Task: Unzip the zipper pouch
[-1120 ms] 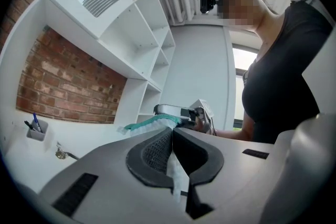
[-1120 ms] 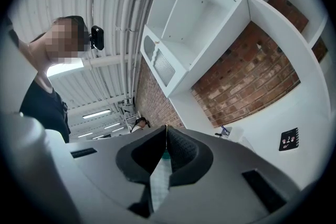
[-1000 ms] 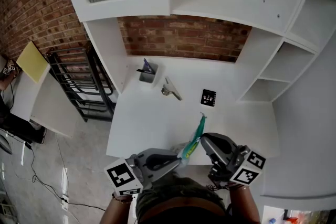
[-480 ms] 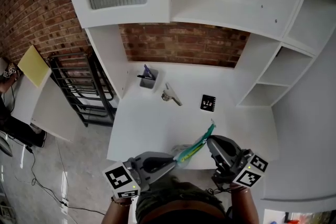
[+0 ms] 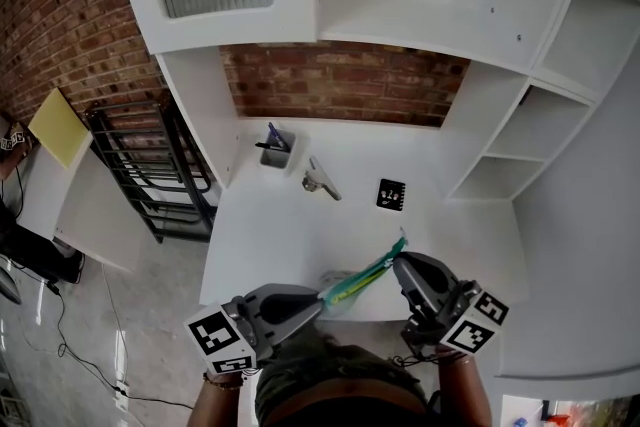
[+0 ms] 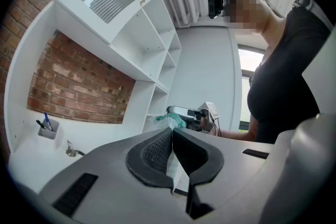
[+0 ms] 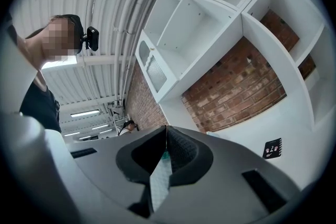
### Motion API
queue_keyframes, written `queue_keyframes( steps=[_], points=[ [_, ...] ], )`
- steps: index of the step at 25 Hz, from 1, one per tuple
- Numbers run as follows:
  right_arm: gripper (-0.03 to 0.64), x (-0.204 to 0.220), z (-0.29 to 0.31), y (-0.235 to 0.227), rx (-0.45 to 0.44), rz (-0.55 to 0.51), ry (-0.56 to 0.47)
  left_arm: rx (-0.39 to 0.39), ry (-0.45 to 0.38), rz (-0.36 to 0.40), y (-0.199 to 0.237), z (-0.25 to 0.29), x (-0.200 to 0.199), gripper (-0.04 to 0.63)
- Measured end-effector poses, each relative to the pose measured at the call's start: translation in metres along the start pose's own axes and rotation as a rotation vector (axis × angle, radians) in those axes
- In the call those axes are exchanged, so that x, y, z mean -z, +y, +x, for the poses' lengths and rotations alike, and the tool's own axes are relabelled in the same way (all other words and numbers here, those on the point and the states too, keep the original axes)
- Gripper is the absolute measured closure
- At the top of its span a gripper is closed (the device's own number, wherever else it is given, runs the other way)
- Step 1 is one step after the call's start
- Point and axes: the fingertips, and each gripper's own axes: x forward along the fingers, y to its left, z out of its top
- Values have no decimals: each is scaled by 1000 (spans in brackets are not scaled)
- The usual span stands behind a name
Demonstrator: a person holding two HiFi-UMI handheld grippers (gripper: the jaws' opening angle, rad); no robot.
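The zipper pouch (image 5: pixel 362 275), a slim green and yellow strip with clear mesh, is stretched in the air over the desk's front edge between both grippers. My left gripper (image 5: pixel 319 295) is shut on its lower left end; pale mesh shows pinched between the jaws (image 6: pixel 172 165). My right gripper (image 5: pixel 399 261) is shut on the upper right end, where the green tip (image 5: pixel 399 243) sticks out. In the left gripper view the green end (image 6: pixel 170 120) reaches to the right gripper (image 6: pixel 191 112). The right gripper view shows pale pouch material (image 7: pixel 160 178) clamped in its shut jaws. I cannot make out the zipper pull.
On the white desk (image 5: pixel 280 235) stand a grey pen cup (image 5: pixel 276 153), a metal clip (image 5: pixel 320 180) and a black marker card (image 5: pixel 391 195). White shelves rise behind and at the right. A black rack (image 5: pixel 150 165) stands left of the desk.
The left gripper has pulled away to the left and the pouch has swung from nearly upright to a flatter slant, stretched longer between the two grippers.
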Motion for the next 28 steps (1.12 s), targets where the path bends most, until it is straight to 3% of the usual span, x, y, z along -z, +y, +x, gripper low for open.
queue_keyframes(
  steps=[18, 28],
  points=[
    [611, -20, -22, -15, 91, 8, -73, -27, 21, 9, 12, -26, -4, 588],
    [609, -3, -17, -20, 149, 31, -59, 22, 26, 30, 19, -24, -14, 588]
  ],
)
